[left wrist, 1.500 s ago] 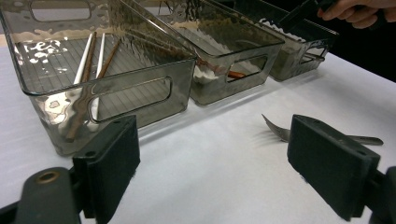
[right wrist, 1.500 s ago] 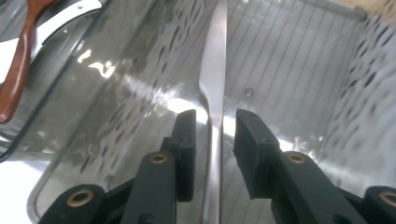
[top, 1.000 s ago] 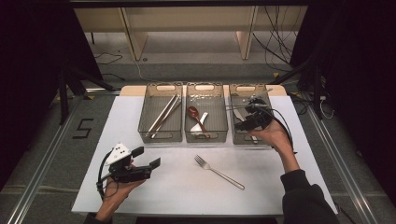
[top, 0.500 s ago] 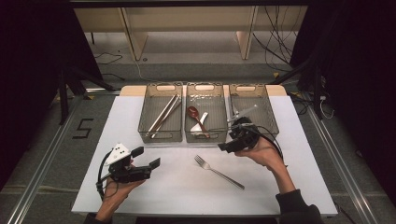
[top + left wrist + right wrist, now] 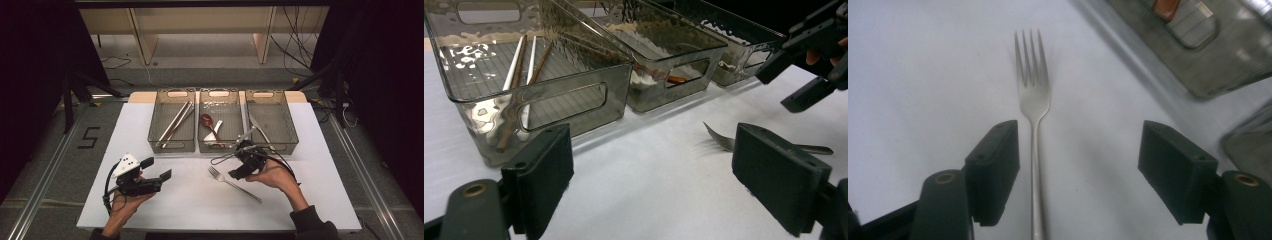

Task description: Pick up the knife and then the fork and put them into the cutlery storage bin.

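right gripper (image 5: 1078,170) fingers wide apart over fork (image 5: 1033,100), untouched.

black numeral "5" (image 5: 89,138), on the floor

Three bins stand side by side along the far edge of the surface (image 5: 150,200): the left bin (image 5: 172,126) holds chopsticks (image 5: 175,122), the middle bin (image 5: 220,126) holds spoons (image 5: 210,125), and the right bin (image 5: 271,125) holds a knife (image 5: 257,126). A fork (image 5: 234,183) lies on the surface in front of the middle bin, tines pointing toward the bins. The right gripper (image 5: 239,170) hangs just above the fork, between it and the bins. The left gripper (image 5: 162,177) sits well to the left, nearer the front edge.
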Action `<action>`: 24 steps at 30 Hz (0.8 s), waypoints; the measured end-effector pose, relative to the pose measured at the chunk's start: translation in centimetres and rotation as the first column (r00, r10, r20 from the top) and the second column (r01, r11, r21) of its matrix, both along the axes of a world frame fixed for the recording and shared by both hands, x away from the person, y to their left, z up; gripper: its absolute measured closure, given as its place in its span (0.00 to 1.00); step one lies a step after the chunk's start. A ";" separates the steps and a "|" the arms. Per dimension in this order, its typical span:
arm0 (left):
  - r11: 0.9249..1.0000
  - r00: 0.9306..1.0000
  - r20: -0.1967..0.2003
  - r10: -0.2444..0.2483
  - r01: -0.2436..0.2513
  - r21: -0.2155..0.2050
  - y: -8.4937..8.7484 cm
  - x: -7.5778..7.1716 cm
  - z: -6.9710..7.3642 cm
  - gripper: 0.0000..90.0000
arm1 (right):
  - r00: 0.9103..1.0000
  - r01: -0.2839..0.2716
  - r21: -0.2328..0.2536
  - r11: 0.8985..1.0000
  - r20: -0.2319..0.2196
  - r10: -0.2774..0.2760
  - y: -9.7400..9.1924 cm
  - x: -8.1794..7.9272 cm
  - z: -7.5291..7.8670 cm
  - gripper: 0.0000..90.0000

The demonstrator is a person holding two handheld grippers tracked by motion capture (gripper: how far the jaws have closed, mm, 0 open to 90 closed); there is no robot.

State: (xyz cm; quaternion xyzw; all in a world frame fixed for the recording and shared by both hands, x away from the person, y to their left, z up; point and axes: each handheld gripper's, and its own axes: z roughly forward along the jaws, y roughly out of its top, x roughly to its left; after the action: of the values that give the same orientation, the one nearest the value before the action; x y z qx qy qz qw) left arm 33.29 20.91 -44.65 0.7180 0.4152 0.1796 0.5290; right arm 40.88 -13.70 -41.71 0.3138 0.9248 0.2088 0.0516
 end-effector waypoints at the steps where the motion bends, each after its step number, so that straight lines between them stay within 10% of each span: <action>1: 1.000 1.000 -0.001 0.001 -0.001 -0.001 0.0 0.0 0.0 0.18 | 1.000 -0.005 -0.013 1.000 -0.003 0.005 0.1 0.0 -0.2 0.39; 24: 1.000 1.000 0.002 -0.003 0.003 0.000 0.0 0.0 0.0 0.18 | 0.992 -0.112 -0.158 0.981 -0.083 0.100 1.9 -1.0 -3.1 0.65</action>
State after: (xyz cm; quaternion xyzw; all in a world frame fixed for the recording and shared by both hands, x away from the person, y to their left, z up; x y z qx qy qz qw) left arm 33.24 20.91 -44.63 0.7186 0.4135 0.1795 0.5295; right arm 39.88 -11.80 -44.85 0.2663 0.9554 0.1234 0.0311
